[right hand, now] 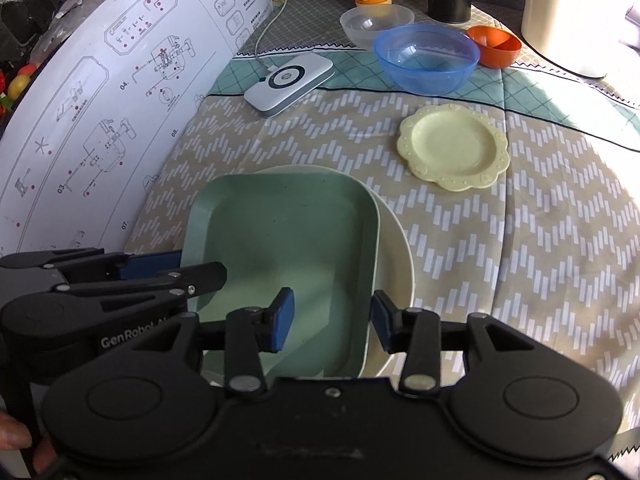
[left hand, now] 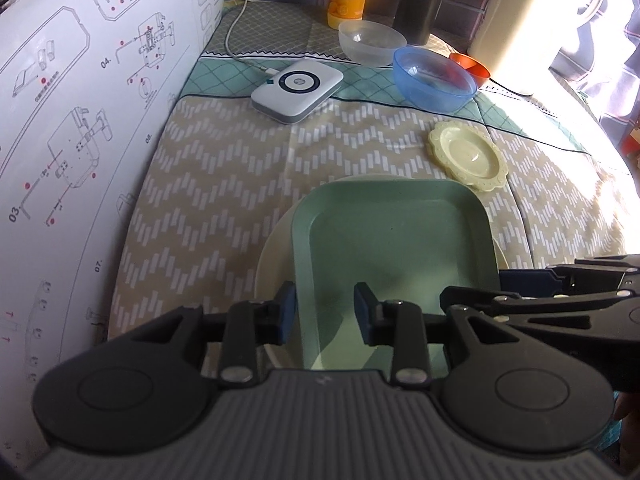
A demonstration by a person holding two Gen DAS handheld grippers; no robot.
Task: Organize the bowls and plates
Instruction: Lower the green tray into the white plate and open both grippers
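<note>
Patterned quilt-covered desk [right hand: 500,240]: green square plate [right hand: 288,232] resting on round cream plate [right hand: 394,248]. Left claw [left hand: 325,312], right claw [right hand: 332,322] both open, straddling green plate's side rims, not pinching. Likely light, stiff, slippery plastic; grip raised rim.

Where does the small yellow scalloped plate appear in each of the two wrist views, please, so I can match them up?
Left wrist view: the yellow scalloped plate lies right of centre, just beyond the far right corner of the green square plate.
Right wrist view: the yellow scalloped plate lies upper right of centre, apart from the green square plate.
Shared landmark: the blue bowl, behind the yellow plate in both.
</note>
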